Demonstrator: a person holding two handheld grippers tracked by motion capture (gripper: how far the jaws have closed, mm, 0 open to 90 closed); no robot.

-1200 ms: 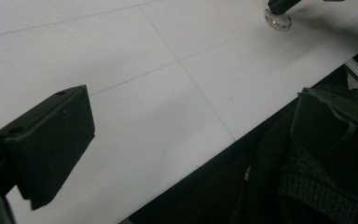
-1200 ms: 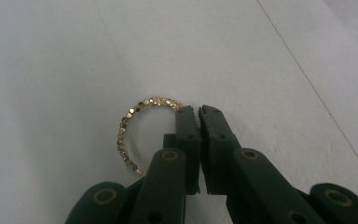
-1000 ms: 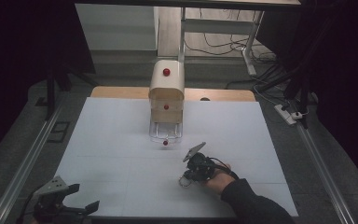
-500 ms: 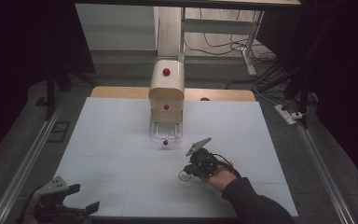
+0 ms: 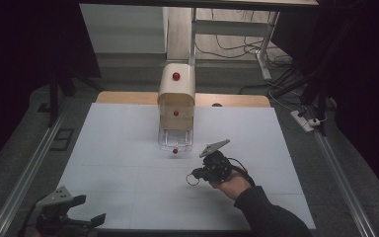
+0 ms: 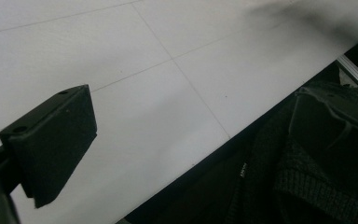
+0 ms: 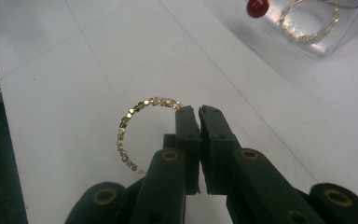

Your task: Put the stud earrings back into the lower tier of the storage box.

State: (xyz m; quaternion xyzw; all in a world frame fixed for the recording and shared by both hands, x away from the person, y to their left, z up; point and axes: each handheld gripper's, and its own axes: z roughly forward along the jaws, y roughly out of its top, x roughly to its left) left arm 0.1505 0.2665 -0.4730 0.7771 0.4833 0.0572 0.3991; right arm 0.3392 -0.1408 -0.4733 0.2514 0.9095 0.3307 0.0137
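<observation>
Bracelet (image 7: pixel 135 128), pinched thinly by the closed right claw (image 7: pixel 198 112) near the open clear drawer (image 5: pixel 175 140), is risking slipping free.

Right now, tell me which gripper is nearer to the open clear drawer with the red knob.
Right. The right gripper, shut on a gold bracelet, is just in front of the clear drawer. The left gripper sits far off at the table's near-left corner.
</observation>
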